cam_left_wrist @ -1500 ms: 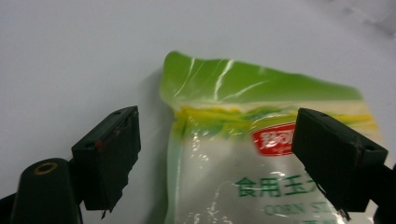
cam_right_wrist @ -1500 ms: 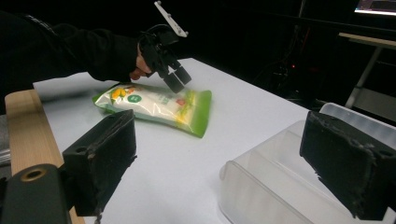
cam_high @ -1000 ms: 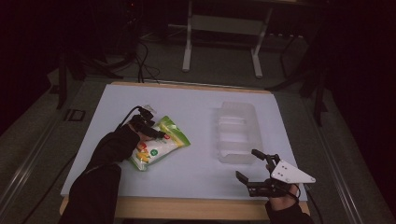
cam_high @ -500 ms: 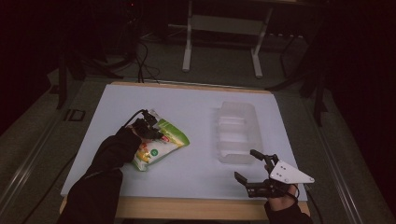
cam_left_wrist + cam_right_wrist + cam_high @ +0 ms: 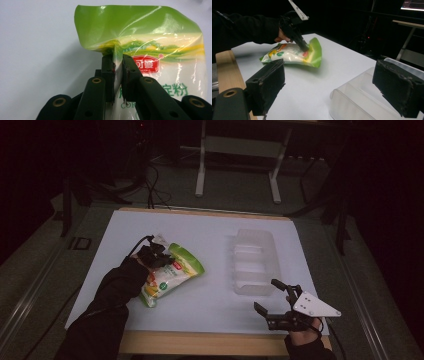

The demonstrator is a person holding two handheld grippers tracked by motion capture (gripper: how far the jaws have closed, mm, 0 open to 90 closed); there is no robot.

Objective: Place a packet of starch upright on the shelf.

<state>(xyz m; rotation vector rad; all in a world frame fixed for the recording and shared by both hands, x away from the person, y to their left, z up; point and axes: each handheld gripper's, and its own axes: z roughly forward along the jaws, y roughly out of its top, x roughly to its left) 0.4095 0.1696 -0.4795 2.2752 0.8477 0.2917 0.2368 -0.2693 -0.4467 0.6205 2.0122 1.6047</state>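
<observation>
A pouch (image 5: pixel 175 270) with a green top, white body and red label lies left of centre on the white table (image 5: pixel 210 235). My left gripper (image 5: pixel 161 258) is shut on a pinched fold of the pouch (image 5: pixel 150 37) just under its green end; the left gripper (image 5: pixel 118 61) jaws squeeze the film between them. In the right gripper view the pouch (image 5: pixel 287 55) has its green end slightly raised and the left gripper (image 5: pixel 303 47) clamps it from above. My right gripper (image 5: pixel 266 295) hovers open and empty near the front right edge, with the right gripper (image 5: pixel 332 85) jaws spread wide.
A clear plastic bin (image 5: pixel 254 262) with ribbed dividers stands right of centre, just beyond my right gripper, and its near corner (image 5: pixel 362 100) is close to the right jaw. The table's wooden front edge (image 5: pixel 200 342) runs along the bottom. Dark floor and a metal stand lie beyond.
My left gripper has shifted slightly right and down onto the pouch's green end and pinched it. The pouch barely moved. The right gripper has stayed put.
</observation>
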